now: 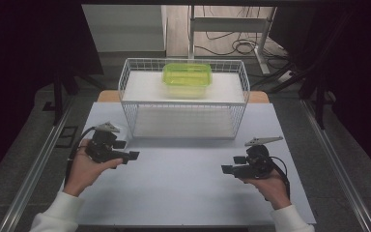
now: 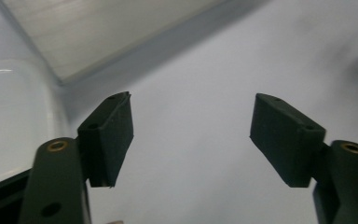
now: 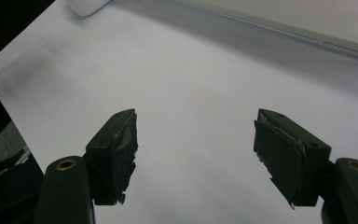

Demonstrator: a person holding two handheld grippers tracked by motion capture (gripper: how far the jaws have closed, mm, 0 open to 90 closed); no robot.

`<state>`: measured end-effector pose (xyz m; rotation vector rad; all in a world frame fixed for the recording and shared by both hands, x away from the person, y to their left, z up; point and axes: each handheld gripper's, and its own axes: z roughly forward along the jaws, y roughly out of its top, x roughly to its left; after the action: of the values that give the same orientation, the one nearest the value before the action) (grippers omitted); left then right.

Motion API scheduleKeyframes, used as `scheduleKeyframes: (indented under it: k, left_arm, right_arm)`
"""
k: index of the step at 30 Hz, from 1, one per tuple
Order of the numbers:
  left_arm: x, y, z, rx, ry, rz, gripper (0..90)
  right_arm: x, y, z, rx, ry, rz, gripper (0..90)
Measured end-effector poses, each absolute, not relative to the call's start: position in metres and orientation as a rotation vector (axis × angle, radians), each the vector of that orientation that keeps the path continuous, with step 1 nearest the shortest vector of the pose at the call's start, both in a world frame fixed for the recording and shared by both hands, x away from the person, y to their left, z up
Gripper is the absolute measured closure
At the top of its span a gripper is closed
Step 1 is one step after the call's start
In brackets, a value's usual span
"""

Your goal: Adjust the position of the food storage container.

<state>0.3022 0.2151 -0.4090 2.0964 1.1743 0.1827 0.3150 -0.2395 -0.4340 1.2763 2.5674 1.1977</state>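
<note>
A white table top (image 1: 183, 188) stands on grey floor (image 1: 24, 159); cables (image 1: 236, 46) lie by a metal frame (image 1: 232, 24) behind.

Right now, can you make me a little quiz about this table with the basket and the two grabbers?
1. What colour is the plastic container on top of the white wire basket?
2. True or false: the left gripper is holding something.
3. Which is nearer the basket: A) the left gripper, B) the right gripper?

Key:
1. Yellow-green.
2. False; its jaws stand apart over bare table.
3. A.
</note>
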Motion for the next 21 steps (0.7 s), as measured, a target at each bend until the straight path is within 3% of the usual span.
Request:
scheduleKeyframes:
  k: [10,21]
  left_arm:
    - [0.337,0.271,-0.410,2.077,1.381,0.212,51.4]
    - [0.387,0.316,-0.415,2.080,1.546,0.213,58.8]
  right_arm:
    - [0.319,-0.238,-0.432,1.285,2.561,1.204,30.4]
    - [0.322,-0.238,-0.434,1.282,2.567,1.189,30.4]
